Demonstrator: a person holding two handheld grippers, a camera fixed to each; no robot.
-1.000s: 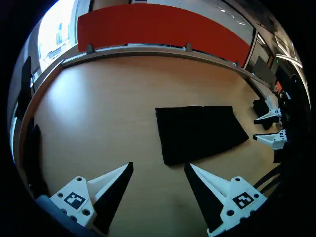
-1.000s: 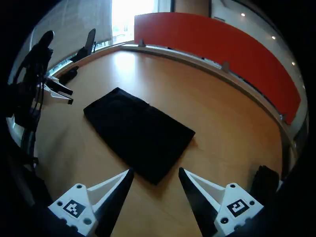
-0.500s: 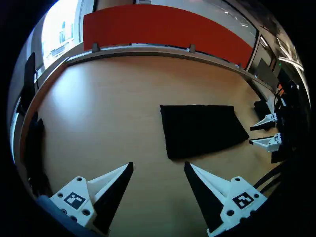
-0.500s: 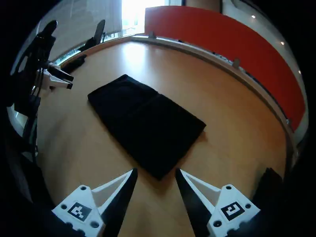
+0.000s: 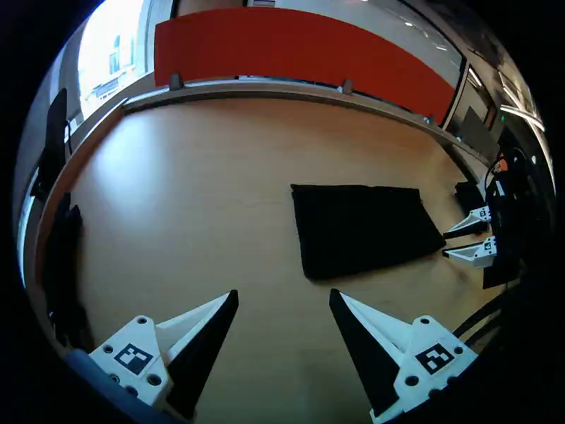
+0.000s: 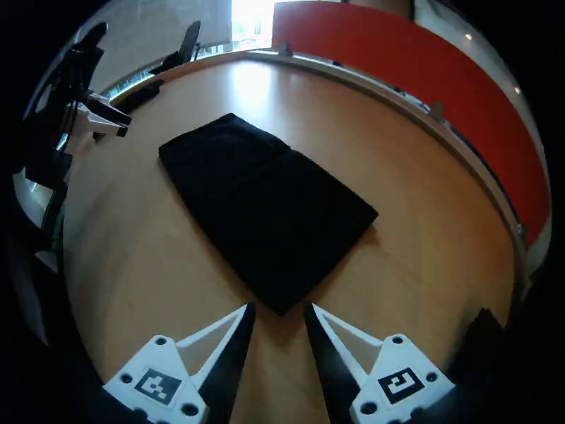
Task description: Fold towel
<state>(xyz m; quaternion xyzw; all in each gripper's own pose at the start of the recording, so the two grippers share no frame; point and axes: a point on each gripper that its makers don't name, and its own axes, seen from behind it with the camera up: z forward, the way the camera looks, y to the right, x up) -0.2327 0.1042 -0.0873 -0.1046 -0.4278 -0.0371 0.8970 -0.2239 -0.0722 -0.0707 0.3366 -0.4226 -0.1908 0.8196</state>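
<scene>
Left gripper view: left gripper [image 5: 282, 311] jaws spread wide, empty. Towel [image 5: 364, 230] flat on table [image 5: 183, 205], ahead and to right. Right gripper [image 5: 467, 240] at its far edge. Red panel [image 5: 304, 49] behind table, window [image 5: 106, 49] beyond.

Right gripper view: right gripper [image 6: 277, 318] jaws narrowly apart, pinching nothing, just short of towel [image 6: 265, 205] corner (ridge across middle, maybe one fold in; cannot tell). No grasp, so folding judged ahead.
</scene>
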